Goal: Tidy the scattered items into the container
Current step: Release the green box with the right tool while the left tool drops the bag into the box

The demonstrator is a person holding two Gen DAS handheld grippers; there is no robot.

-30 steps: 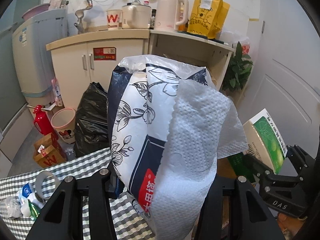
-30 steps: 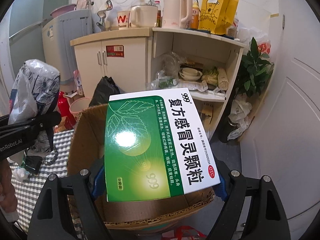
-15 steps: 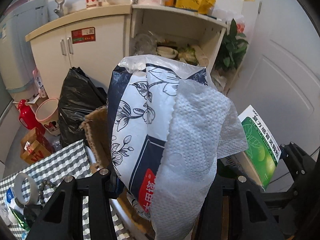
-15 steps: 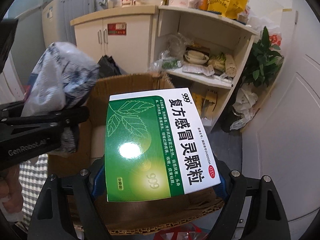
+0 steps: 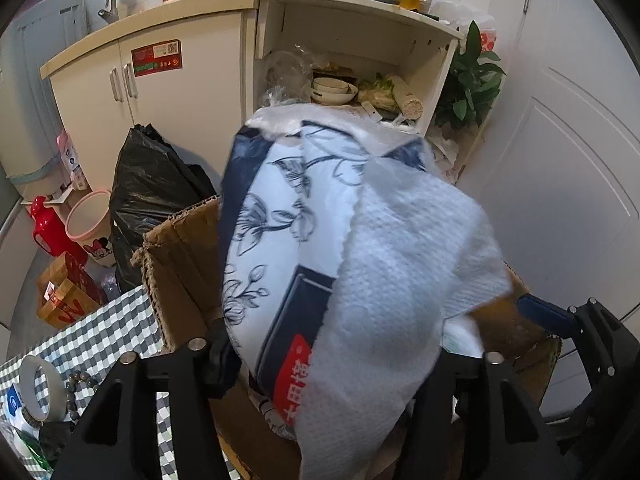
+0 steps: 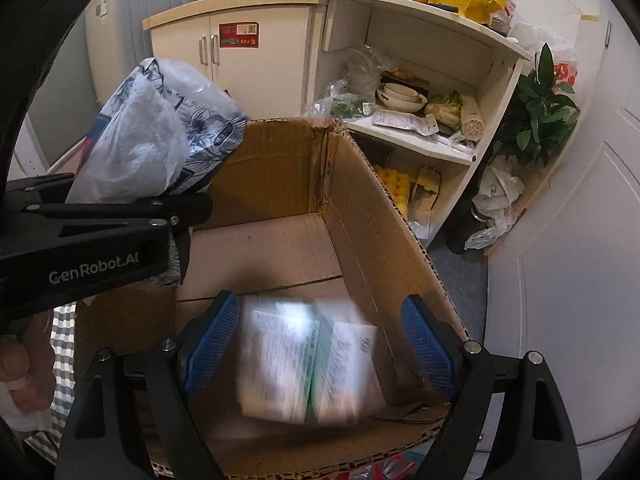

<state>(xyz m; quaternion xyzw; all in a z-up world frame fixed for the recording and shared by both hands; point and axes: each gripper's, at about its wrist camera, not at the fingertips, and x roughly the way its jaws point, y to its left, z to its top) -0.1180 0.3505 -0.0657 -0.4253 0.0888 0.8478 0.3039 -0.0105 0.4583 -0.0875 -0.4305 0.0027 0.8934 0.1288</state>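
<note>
The left tongs (image 5: 340, 360) are clamped on a tissue pack (image 5: 304, 240), a soft plastic bag printed with dark blue flowers and a red label, with a sheet of white embossed paper (image 5: 404, 280) hanging out over its front. The pack hangs above the near-left corner of the cardboard box (image 6: 380, 216), as the right wrist view shows (image 6: 160, 140), and it does not touch the box floor there.

The right tongs (image 6: 320, 356) stand spread wide, their 2 blue pads (image 6: 212, 344) well apart and gripping nothing. Between them, blurred, the green and white medicine box (image 6: 308, 364) sits inside the cardboard box, near the front wall; whether it rests on the floor of the box cannot be told through the blur.

The cardboard box stands at the edge of the counter, which is covered by a checked cloth (image 5: 108, 332). On the cloth to the left lie a roll of tape (image 5: 42, 388) and a string of dark beads (image 5: 80, 380). A hand (image 6: 24, 364) grips the left tool at the frame's edge.
</note>
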